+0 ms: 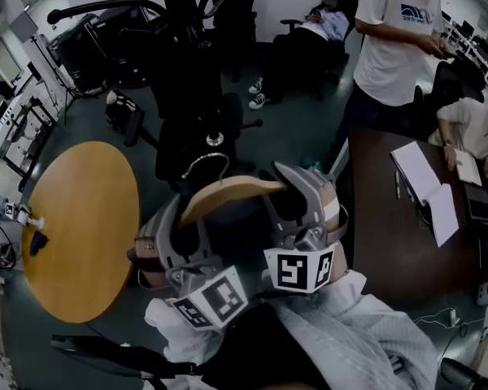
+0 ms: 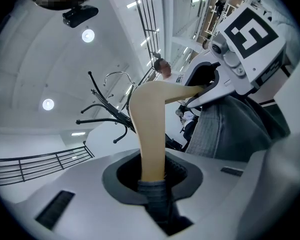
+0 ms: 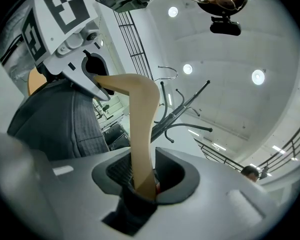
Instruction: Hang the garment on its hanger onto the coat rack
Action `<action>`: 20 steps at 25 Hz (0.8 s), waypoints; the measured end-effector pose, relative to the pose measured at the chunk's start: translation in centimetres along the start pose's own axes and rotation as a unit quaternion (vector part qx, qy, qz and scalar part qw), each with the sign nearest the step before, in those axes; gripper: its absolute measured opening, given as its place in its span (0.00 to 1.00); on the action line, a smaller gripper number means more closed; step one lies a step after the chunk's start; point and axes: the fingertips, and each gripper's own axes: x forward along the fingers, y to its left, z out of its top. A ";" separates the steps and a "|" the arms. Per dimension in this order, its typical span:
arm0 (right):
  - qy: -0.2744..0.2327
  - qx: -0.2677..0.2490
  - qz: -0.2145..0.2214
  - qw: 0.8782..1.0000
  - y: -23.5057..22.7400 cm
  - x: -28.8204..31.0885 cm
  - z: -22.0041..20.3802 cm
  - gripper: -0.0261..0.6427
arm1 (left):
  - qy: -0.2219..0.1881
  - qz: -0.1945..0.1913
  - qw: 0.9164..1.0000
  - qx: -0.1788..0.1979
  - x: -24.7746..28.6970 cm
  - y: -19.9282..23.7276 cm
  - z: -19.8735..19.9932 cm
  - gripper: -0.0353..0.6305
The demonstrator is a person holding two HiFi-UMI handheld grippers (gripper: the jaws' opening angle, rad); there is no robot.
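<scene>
A wooden hanger (image 1: 228,192) with a metal hook (image 1: 205,163) carries a dark grey garment (image 1: 228,218), held up in front of the black coat rack (image 1: 187,63). My left gripper (image 1: 167,238) is shut on the hanger's left arm and my right gripper (image 1: 302,205) on its right arm. In the left gripper view the wooden arm (image 2: 151,129) rises from between the jaws of the left gripper (image 2: 152,176), with grey cloth (image 2: 225,129) to the right. In the right gripper view the other arm (image 3: 140,124) stands in the right gripper (image 3: 142,181). The rack's hooks (image 3: 182,109) lie just beyond.
A round wooden table (image 1: 77,226) stands at the left, a dark desk (image 1: 398,218) with papers at the right. A person in a white shirt (image 1: 394,47) stands beside the desk, and another sits at it. Office chairs (image 1: 228,6) stand behind the rack.
</scene>
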 end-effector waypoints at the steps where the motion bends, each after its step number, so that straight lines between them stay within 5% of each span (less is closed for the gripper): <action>1: -0.001 -0.002 -0.003 1.000 -0.5 0.9 -0.4 0.20 | -0.002 0.002 1.000 -0.001 1.1 0.1 0.2 0.14; 20: 0.020 -0.021 -0.057 0.998 -4.8 10.4 -3.3 0.22 | -0.037 -0.021 0.999 -0.015 12.7 2.1 0.9 0.15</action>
